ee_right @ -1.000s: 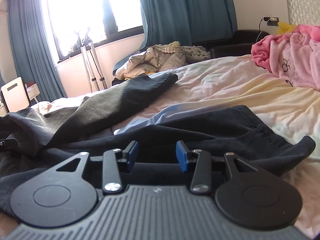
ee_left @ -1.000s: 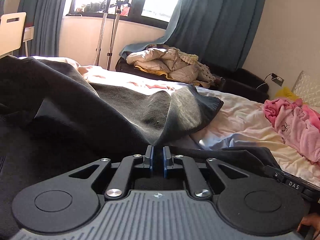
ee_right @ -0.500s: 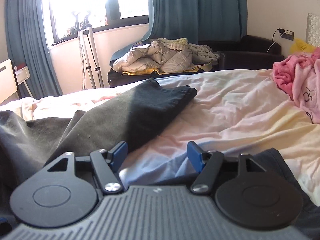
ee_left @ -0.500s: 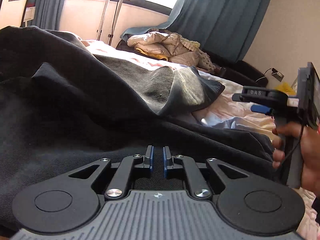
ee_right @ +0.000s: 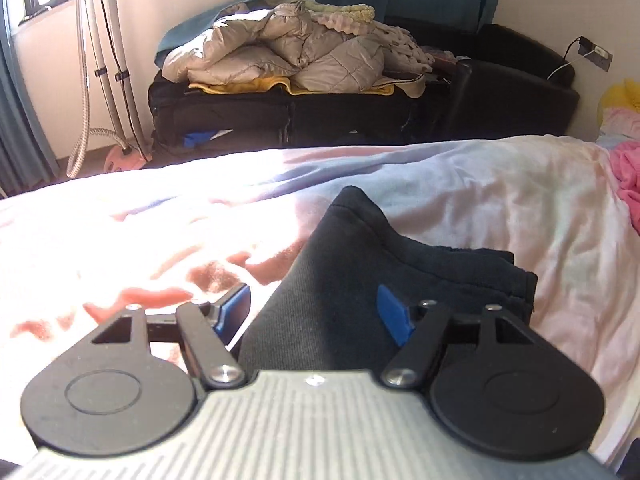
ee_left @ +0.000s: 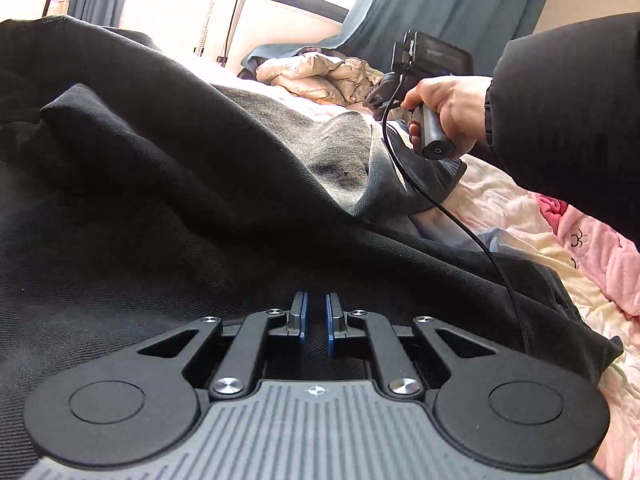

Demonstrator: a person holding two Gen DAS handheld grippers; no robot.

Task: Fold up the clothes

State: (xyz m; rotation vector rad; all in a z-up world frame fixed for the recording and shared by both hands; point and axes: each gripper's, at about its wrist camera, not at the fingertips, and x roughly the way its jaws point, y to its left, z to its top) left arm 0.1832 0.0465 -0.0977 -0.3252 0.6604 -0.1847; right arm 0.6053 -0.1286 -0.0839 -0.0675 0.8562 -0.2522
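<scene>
Reaching for the far hem: the right tool (ee_right: 314, 316), jaws spread and opening, hangs over the end of a leg of the dark trousers (ee_right: 360, 280) at lower centre of its frame, cloth between the pads but not pinched. Left tool (ee_left: 316, 320) sits low centre with pads nearly pressed together on the trousers' dark cloth, apparently clamping a fold, though the contact itself is hidden. Trousers lie spread over the bed (ee_right: 500, 184); next, I judge, the right tool must drop and close on that hem.
</scene>
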